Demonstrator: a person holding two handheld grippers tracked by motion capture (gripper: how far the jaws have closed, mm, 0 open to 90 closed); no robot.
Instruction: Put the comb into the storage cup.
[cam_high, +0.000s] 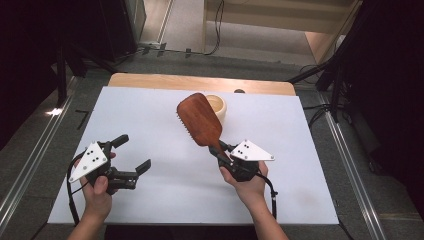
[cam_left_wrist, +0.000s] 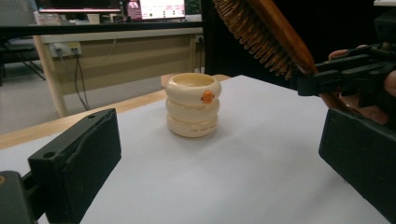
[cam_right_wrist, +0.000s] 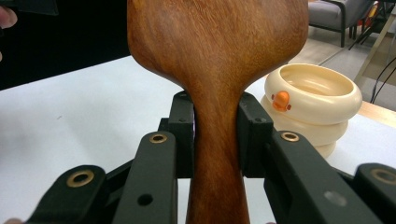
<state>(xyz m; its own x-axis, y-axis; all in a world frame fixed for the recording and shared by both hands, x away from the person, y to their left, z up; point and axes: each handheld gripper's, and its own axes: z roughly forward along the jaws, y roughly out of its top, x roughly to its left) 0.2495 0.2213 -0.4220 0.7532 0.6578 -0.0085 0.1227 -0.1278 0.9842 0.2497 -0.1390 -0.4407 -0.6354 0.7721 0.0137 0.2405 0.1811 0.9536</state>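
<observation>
A brown wooden hairbrush (cam_high: 199, 120) is held up off the white table, its paddle tilted toward the far side with bristles facing left. My right gripper (cam_high: 223, 150) is shut on the hairbrush's handle (cam_right_wrist: 215, 154), both jaws pressed against its narrow neck. A cream ringed cup (cam_high: 218, 106) with a small orange mark (cam_left_wrist: 207, 96) stands upright on the table just behind the brush head (cam_left_wrist: 266, 35). My left gripper (cam_high: 135, 152) hovers at the left, open with nothing between its jaws, pointed toward the cup (cam_left_wrist: 193, 105).
The white table top (cam_high: 150, 120) has a wooden strip (cam_high: 200, 82) along its far edge. Dark stands and cables (cam_high: 330, 85) surround the table. A desk (cam_left_wrist: 116, 51) with monitors stands in the background.
</observation>
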